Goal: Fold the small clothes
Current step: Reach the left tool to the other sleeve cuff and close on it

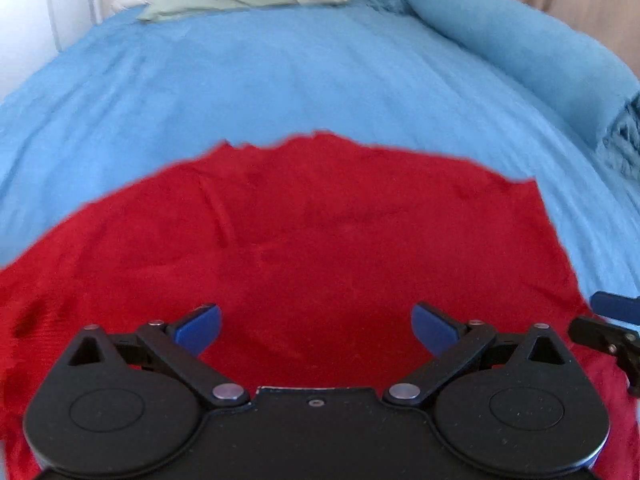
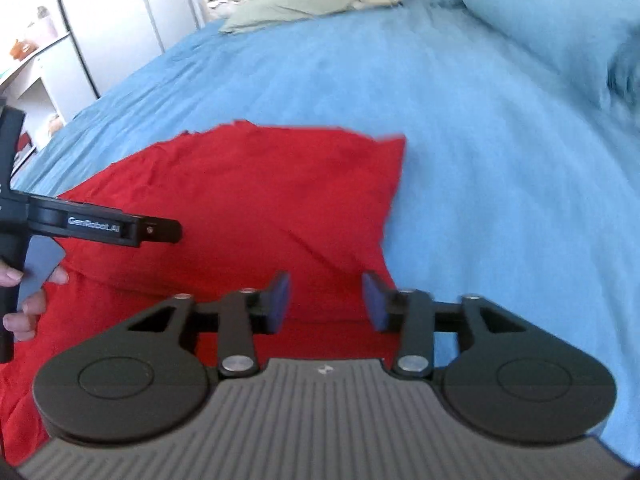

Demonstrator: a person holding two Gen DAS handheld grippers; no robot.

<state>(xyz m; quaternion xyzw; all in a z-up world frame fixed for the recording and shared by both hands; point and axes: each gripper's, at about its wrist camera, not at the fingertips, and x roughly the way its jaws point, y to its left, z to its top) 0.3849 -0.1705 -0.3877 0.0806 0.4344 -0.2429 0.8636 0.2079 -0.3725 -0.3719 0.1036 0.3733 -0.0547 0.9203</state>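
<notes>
Both grippers hang w/ fingers apart, nothing clamped: left gripper (image 1: 316, 330) wide over red garment (image 1: 304, 240). Right gripper (image 2: 325, 300) sits nearer its right edge, blue bedspread (image 2: 500, 184) beyond.

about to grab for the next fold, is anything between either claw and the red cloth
Nothing visible. The left claw and right claw both stand open directly over the red cloth, which lies bare on the blue bedspread.
</notes>
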